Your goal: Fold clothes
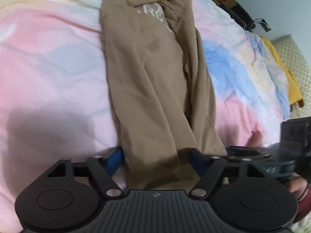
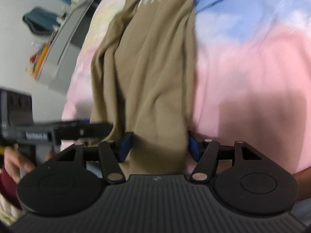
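A: What does your left side show?

B: On the far left there is only the bed's quilt [image 1: 48,62], pink with pale yellow and blue patches. Moving right, the tan garment [image 1: 155,81] lies on it in a long narrow strip running away from me, with white lettering near its far end. Its near end passes between the blue pads of my left gripper [image 1: 155,158], which stand fairly wide apart with the cloth bunched between them. I cannot tell if the pads are actually pressing it. Further right, the side of my right gripper [image 1: 252,151] shows at the edge, just beside the cloth's near corner. At the far right edge a yellow cloth [image 1: 291,85] lies on the bed.

A: And the right wrist view?

B: At the far left, a grey cabinet [image 2: 64,38] stands off the bed, and below it my left hand [image 2: 17,165] holds the left gripper [image 2: 77,129], whose tip reaches the garment's edge. In the middle, the tan garment [image 2: 151,73] runs away from me over the quilt [image 2: 252,68]. Its near end sits between the blue pads [image 2: 125,147] of my right gripper [image 2: 158,147], which are parted about as wide as the bunched cloth. Whether they grip it I cannot tell; the picture is blurred.
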`<move>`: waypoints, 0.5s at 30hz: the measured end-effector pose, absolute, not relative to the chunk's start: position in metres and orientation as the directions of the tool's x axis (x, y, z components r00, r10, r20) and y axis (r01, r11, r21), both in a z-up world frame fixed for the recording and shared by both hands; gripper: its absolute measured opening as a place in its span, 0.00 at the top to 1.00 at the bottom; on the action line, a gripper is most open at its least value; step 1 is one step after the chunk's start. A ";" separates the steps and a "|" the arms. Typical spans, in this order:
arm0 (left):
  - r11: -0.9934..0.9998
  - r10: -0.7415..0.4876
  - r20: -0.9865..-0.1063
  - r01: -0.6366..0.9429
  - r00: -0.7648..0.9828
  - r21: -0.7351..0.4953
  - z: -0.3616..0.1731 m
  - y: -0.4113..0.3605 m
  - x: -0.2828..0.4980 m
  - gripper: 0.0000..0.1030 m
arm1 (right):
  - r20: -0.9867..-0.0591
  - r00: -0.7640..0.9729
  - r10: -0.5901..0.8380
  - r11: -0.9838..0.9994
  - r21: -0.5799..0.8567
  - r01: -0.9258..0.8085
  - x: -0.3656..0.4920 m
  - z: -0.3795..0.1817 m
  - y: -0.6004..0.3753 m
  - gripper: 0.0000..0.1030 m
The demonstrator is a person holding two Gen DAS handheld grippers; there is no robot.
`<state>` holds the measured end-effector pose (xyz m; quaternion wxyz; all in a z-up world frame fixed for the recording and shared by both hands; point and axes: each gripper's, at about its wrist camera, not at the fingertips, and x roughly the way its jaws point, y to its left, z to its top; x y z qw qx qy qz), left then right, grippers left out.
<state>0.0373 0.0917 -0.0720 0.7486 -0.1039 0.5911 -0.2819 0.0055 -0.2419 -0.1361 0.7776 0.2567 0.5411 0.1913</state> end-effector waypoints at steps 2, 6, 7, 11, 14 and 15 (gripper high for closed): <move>0.807 -0.552 -0.826 0.321 0.113 -0.495 -0.072 0.090 0.033 0.46 | -0.766 0.336 0.548 0.825 0.562 -0.065 0.002 -0.134 -0.232 0.39; 0.791 -0.550 -0.832 0.363 0.068 -0.493 -0.073 0.087 0.027 0.58 | -0.810 0.317 0.493 0.868 0.484 -0.113 -0.006 -0.131 -0.218 0.73; 0.792 -0.545 -0.836 0.366 0.063 -0.489 -0.074 0.087 0.027 0.60 | -0.812 0.322 0.486 0.872 0.475 -0.119 -0.007 -0.128 -0.218 0.84; 0.809 -0.514 -0.855 0.367 0.065 -0.458 -0.074 0.094 0.021 0.84 | -0.804 0.363 0.471 0.882 0.444 -0.161 -0.013 -0.114 -0.217 0.91; 0.808 -0.534 -0.838 0.356 0.109 -0.469 -0.054 0.105 0.014 0.88 | -0.772 0.410 0.486 0.872 0.454 -0.180 -0.020 -0.096 -0.221 0.91; 0.803 -0.551 -0.825 0.352 0.128 -0.481 -0.045 0.110 0.011 0.89 | -0.759 0.427 0.491 0.869 0.459 -0.182 -0.022 -0.090 -0.226 0.91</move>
